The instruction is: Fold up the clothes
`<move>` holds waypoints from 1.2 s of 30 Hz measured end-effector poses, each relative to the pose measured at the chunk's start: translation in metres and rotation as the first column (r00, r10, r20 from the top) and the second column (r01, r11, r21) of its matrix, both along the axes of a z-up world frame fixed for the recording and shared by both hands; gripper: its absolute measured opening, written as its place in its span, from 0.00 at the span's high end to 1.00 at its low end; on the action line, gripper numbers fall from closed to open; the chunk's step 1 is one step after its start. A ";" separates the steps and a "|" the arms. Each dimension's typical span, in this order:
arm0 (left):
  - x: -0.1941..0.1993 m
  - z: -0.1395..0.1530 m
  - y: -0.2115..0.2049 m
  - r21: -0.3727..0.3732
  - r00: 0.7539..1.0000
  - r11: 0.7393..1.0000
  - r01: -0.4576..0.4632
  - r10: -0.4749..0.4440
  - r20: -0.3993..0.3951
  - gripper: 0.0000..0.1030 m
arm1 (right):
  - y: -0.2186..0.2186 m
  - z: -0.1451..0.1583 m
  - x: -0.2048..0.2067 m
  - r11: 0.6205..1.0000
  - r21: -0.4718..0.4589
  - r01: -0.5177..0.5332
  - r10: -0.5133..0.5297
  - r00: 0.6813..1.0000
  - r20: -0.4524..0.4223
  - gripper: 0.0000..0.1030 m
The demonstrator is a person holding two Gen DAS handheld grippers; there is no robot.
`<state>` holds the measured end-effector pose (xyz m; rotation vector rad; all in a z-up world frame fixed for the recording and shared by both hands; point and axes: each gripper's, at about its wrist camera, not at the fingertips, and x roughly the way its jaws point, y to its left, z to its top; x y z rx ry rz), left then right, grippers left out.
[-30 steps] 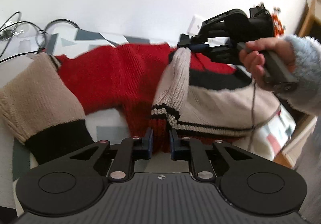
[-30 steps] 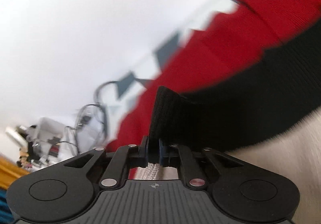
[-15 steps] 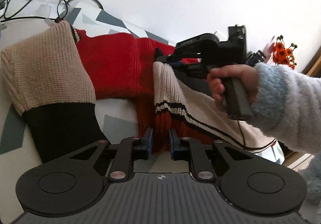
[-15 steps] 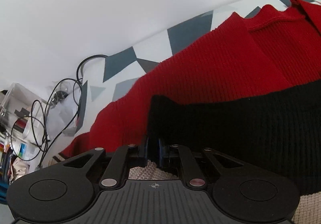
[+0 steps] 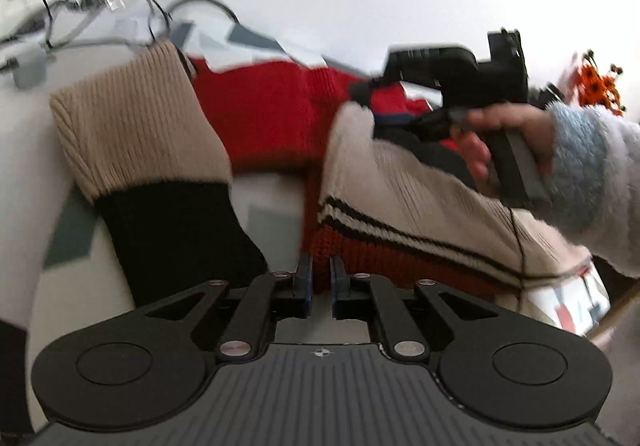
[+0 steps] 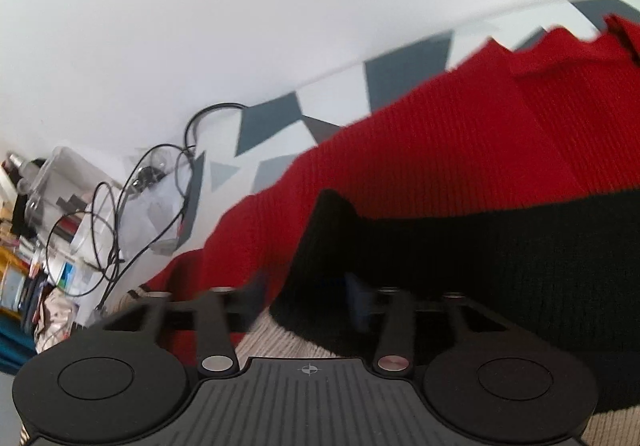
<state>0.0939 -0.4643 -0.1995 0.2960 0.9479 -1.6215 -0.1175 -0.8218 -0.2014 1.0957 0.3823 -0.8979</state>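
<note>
The sweater (image 5: 280,126) lies spread on the patterned bed cover (image 5: 272,222). The left gripper (image 5: 320,280) pinches its red hem near the front edge. The right gripper (image 6: 308,298) is opening, its jaws apart around the black fold without pressing it.

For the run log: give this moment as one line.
left gripper: shut on sweater hem | right gripper: opening, black fold between jaws
</note>
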 end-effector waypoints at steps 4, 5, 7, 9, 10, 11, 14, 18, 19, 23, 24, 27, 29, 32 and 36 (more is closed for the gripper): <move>0.004 0.008 -0.006 0.032 0.999 0.999 -0.027 0.027 0.025 0.65 | 0.020 0.012 -0.031 0.999 -0.036 0.038 -0.036 0.998 0.041 0.34; 0.005 0.013 -0.009 0.012 0.999 0.999 -0.042 0.042 0.021 0.44 | 0.026 0.016 -0.040 0.998 -0.050 0.046 -0.044 0.998 0.051 0.33; 0.006 0.025 -0.018 -0.034 0.999 0.998 -0.053 0.053 -0.010 0.33 | 0.048 0.027 -0.071 0.992 -0.103 0.074 -0.068 0.996 0.056 0.30; 0.005 0.034 -0.033 -0.061 0.999 0.997 -0.046 0.044 -0.026 0.32 | 0.072 0.036 -0.109 0.980 -0.157 0.124 -0.120 0.992 0.032 0.29; 0.003 0.036 -0.044 -0.063 0.999 0.998 -0.032 0.030 -0.025 0.32 | 0.083 0.040 -0.128 0.972 -0.183 0.149 -0.149 0.989 0.015 0.29; 0.001 0.038 -0.054 -0.065 1.000 0.998 -0.018 0.016 -0.024 0.31 | 0.096 0.044 -0.149 0.961 -0.210 0.182 -0.188 0.982 -0.009 0.29; -0.014 0.028 -0.081 0.007 0.999 0.999 0.040 -0.041 0.015 0.31 | 0.134 0.049 -0.215 0.890 -0.285 0.356 -0.397 0.913 -0.097 0.29; -0.029 0.013 -0.083 0.078 0.997 0.994 0.071 -0.073 0.029 0.31 | 0.186 0.047 -0.301 0.704 -0.363 0.610 -0.695 0.696 -0.179 0.29; -0.032 0.011 -0.082 0.081 0.997 0.995 0.065 -0.068 0.033 0.31 | 0.195 0.043 -0.319 0.659 -0.346 0.668 -0.745 0.642 -0.181 0.28; -0.046 0.005 -0.080 0.083 0.998 0.996 0.039 -0.043 0.052 0.31 | 0.211 0.022 -0.373 0.513 -0.249 0.821 -0.857 0.476 -0.196 0.26; -0.050 0.006 -0.081 0.081 0.998 0.996 0.031 -0.035 0.059 0.32 | 0.210 0.016 -0.380 0.501 -0.220 0.837 -0.863 0.464 -0.199 0.25; -0.055 0.009 -0.081 0.077 0.997 0.997 -0.004 -0.002 0.075 0.72 | 0.197 -0.003 -0.382 0.512 -0.137 0.848 -0.853 0.482 -0.200 0.25; -0.054 0.013 -0.078 0.080 0.996 0.996 -0.033 0.026 0.090 0.80 | 0.196 -0.008 -0.375 0.502 -0.112 0.858 -0.854 0.471 -0.219 0.26; -0.050 0.020 -0.071 0.071 0.997 0.996 -0.045 0.041 0.059 0.84 | 0.208 -0.003 -0.373 0.434 -0.068 0.898 -0.888 0.414 -0.199 0.27; -0.049 0.017 -0.069 0.091 0.998 0.994 -0.055 0.051 0.048 0.84 | 0.215 -0.006 -0.375 0.434 0.005 0.901 -0.887 0.429 -0.170 0.21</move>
